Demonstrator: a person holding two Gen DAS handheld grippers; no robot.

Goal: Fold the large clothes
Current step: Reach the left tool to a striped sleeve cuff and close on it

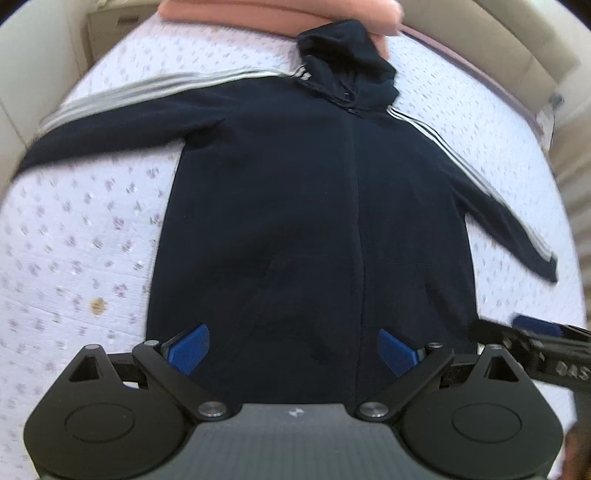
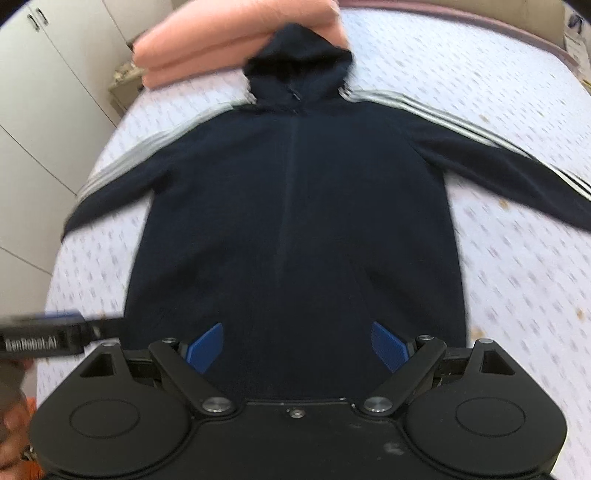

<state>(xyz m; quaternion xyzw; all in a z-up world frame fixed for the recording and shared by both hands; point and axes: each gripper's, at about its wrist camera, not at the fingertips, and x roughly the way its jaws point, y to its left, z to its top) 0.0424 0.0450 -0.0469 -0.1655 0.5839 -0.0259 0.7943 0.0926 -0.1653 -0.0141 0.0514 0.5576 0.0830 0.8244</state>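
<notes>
A dark navy zip hoodie [image 1: 295, 192] [image 2: 295, 206] with white sleeve stripes lies flat, front up, on the bed, sleeves spread out and hood toward the far end. My left gripper [image 1: 293, 349] hovers open over the hem, blue pads wide apart with nothing between them. My right gripper [image 2: 297, 347] is open too, above the hem. Each gripper shows in the other's view: the right gripper [image 1: 535, 343] at the right edge, the left gripper [image 2: 48, 338] at the left edge.
The bed has a white quilt with small flowers [image 1: 81, 236] [image 2: 524, 266]. A folded pink blanket [image 1: 280, 14] [image 2: 229, 44] lies beyond the hood. Cream cabinets [image 2: 40, 110] stand to the left. A hand [image 2: 13, 417] shows at the lower left.
</notes>
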